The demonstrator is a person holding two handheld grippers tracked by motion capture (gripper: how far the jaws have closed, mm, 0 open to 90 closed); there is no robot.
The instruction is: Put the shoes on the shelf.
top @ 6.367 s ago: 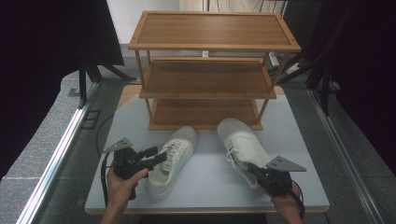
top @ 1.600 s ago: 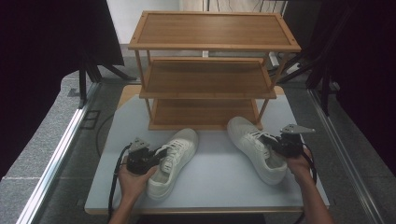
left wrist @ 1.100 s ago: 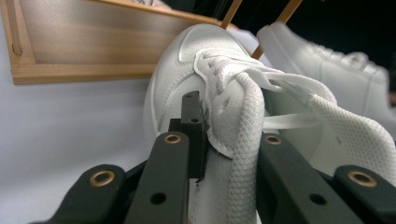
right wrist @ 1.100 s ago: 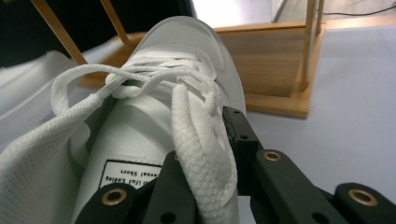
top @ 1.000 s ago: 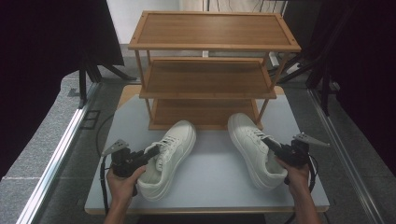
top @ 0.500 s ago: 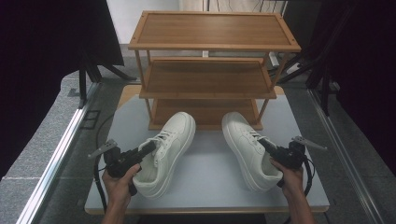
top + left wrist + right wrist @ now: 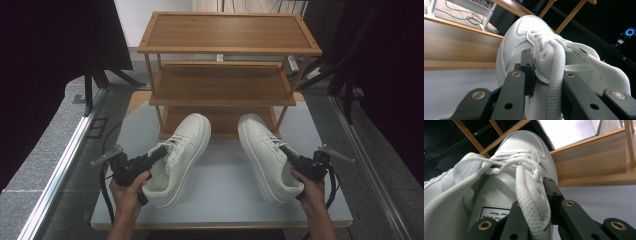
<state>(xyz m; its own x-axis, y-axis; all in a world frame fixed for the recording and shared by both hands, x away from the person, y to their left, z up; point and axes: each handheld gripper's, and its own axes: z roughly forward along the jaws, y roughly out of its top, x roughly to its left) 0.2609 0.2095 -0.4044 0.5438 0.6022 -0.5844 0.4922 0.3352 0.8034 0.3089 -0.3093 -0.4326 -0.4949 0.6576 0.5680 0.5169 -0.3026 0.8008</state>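
Your left claw (image 7: 159, 152) is pinching the outer collar of the left white shoe (image 7: 179, 155), one jaw inside the opening and one outside, as the left gripper view shows with the lace (image 7: 556, 75) running down between the jaws. Your right claw (image 7: 286, 150) grips the right white shoe (image 7: 265, 155) the same way at its collar; in the right gripper view a thick lace (image 7: 529, 195) lies across the inner jaw. Both shoes rest on the grey bench (image 7: 225, 190), toes pointing at the wooden shoe rack (image 7: 227, 50), with the toe caps just at the front edge of its bottom shelf (image 7: 220, 120).

The rack's front uprights (image 7: 159, 115) stand just outside each toe, and the middle shelf (image 7: 222, 85) overhangs the bottom one. Dark curtains (image 7: 45, 60) hang on both sides, and a cable (image 7: 105, 185) trails from your left gripper over the bench edge.

The inner jaw tips are buried in the shoes, so you cannot see how deep they reach. The label on the right tongue (image 7: 495, 213) is too small and partly covered to read. The heels are cut off in both gripper views.
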